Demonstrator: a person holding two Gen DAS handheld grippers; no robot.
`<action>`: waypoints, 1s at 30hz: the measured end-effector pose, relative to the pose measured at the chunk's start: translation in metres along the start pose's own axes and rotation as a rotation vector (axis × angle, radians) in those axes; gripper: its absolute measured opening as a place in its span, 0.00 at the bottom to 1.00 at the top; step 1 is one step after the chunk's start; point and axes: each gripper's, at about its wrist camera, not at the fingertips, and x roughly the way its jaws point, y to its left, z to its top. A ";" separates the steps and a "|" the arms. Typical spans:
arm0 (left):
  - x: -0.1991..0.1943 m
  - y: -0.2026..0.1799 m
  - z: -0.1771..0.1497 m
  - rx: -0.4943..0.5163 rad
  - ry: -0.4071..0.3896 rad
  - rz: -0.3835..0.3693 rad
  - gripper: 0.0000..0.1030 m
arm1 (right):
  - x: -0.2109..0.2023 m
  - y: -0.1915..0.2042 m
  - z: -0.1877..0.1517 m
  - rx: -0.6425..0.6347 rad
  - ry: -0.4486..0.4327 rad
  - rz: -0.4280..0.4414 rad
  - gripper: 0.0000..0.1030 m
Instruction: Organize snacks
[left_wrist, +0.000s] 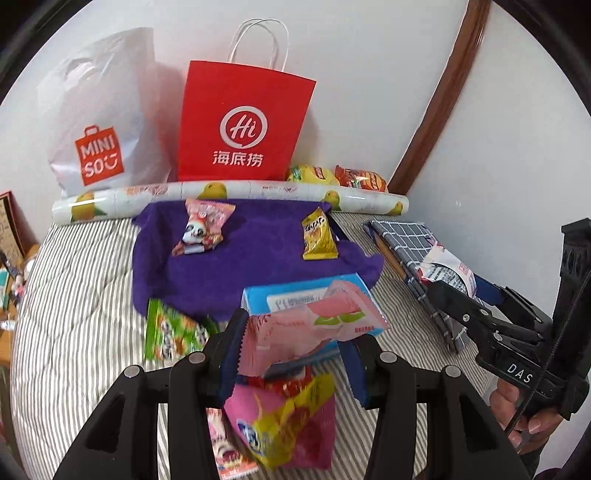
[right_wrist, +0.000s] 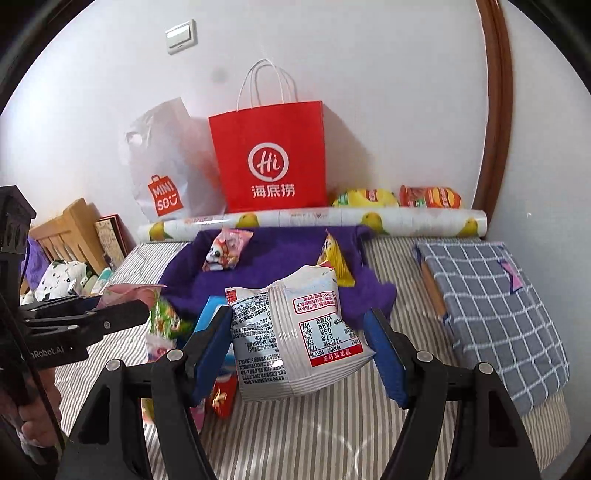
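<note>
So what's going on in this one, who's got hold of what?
A person is sorting snacks on a striped bed, with tongs in each hand. The left tongs are shut on a pink snack packet, lifted above a blue box. The right tongs hold a white snack bag, its nutrition label facing the camera. More packets lie on a purple cloth. A red paper bag and a white Miniso bag stand against the wall.

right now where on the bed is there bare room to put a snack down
Bare striped sheet lies between the purple cloth and the checked folded cloth, and left of the purple cloth. It is crowded around the blue box and the green packet.
</note>
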 end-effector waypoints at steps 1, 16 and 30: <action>0.002 0.000 0.004 0.005 -0.001 -0.001 0.45 | 0.003 0.000 0.004 0.000 -0.002 -0.001 0.69; 0.045 0.037 0.051 -0.043 -0.018 0.044 0.45 | 0.067 -0.010 0.046 -0.011 0.003 -0.012 0.69; 0.088 0.080 0.068 -0.081 -0.015 0.128 0.45 | 0.132 -0.018 0.075 0.003 0.004 -0.015 0.69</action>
